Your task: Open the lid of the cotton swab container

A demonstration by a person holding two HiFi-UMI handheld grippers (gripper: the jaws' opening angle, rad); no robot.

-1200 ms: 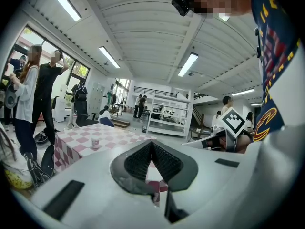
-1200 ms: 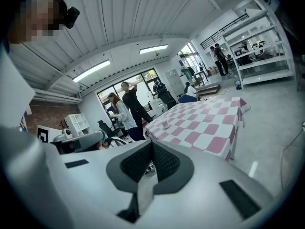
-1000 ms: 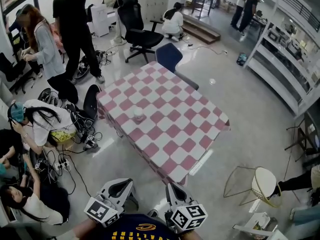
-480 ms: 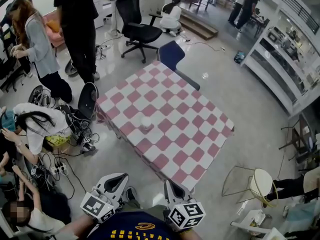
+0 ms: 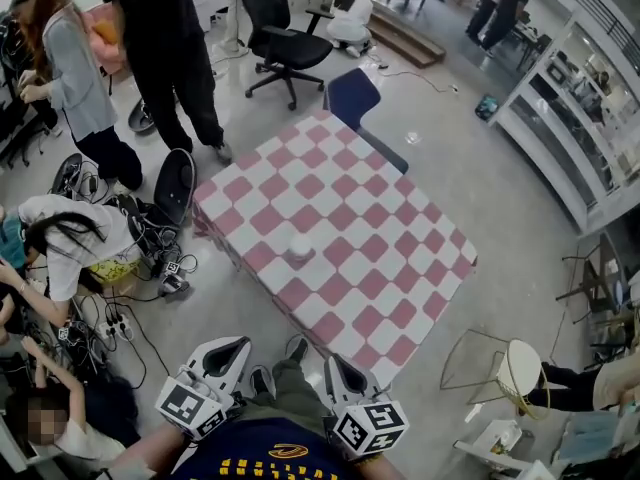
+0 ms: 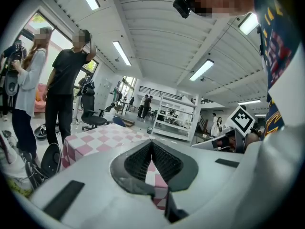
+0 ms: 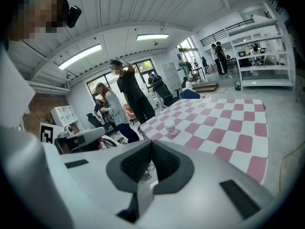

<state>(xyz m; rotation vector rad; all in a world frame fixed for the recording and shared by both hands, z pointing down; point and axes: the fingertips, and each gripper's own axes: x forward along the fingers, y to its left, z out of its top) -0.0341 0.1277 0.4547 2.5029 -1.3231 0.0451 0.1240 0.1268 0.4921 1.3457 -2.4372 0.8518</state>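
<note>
Pink-checked worktop (image 5: 372, 260) straight ahead. Left tool (image 5: 233, 349) and right tool (image 5: 338, 367) both clenched shut, nothing between the jaws, hanging well short of its near edge. Cotton swab container (image 5: 299, 249) stands upright left of worktop centre, long axis vertical.

The person wore a navy shirt (image 5: 275, 460) with yellow print at six o'clock. The left gripper (image 5: 232, 353) at seven and the right gripper (image 5: 338, 370) at five were white, with black ribbed pads (image 6: 164, 161) and black-and-white marker cubes (image 5: 190, 408).
</note>
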